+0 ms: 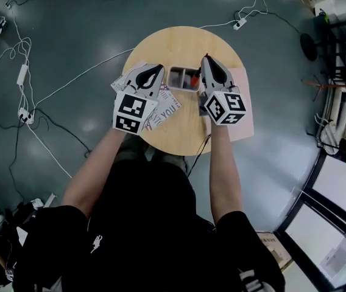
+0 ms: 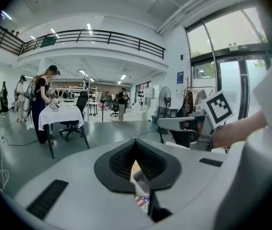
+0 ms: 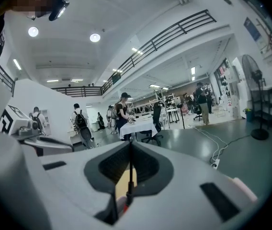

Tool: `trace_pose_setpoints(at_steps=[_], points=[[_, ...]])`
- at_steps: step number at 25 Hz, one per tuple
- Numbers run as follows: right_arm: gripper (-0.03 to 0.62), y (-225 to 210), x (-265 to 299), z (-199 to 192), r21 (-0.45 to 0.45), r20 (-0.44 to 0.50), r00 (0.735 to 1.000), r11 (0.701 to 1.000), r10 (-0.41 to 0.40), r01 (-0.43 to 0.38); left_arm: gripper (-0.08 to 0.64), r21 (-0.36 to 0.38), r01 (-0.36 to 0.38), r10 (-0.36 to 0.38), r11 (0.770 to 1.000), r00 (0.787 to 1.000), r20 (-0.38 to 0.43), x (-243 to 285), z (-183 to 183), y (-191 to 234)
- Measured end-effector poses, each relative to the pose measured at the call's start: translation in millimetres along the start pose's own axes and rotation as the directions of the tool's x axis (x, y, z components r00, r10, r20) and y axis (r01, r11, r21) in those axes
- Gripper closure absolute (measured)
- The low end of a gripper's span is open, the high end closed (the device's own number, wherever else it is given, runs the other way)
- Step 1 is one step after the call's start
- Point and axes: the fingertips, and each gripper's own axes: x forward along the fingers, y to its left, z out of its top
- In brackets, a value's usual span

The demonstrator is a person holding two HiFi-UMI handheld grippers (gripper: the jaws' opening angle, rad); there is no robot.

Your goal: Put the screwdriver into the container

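I'm clamping the right gripper (image 1: 206, 59) on the screwdriver (image 3: 130, 174), its red handle hanging over the grey container (image 1: 171, 79); the left gripper (image 1: 159, 68) is sitting pinched together, empty, just beside it.

The screwdriver (image 3: 130, 174) shows only as a thin dark shaft and a red scrap between the jaws of the right tool (image 1: 206, 58); both its ends are hidden. That tool also covers the right end of the container (image 1: 179, 78). The left tool (image 1: 158, 69) overlies printed papers (image 1: 164, 105) on the desk (image 1: 179, 129), their wording mostly cut off.
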Motion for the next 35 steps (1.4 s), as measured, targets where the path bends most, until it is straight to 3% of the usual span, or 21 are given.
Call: trace_pose_setpoints(at_steps=[8, 23, 35], points=[[0.577, -19, 11, -33, 0.040, -0.041, 0.999, 0.999, -0.013, 0.014, 0.558, -0.007, -0.023, 0.022, 1.000, 0.999, -0.024, 4, -16, 9], [0.577, -26, 26, -86, 0.027, -0.154, 0.988, 1.000, 0.005, -0.001, 0.558, -0.025, -0.032, 0.031, 0.999, 0.998, -0.063, 15, -34, 14], [0.577, -22, 44, -109, -0.047, -0.250, 0.968, 0.999, 0.016, -0.028, 0.558, -0.020, -0.057, 0.055, 0.998, 0.995, -0.081, 10, -39, 23]])
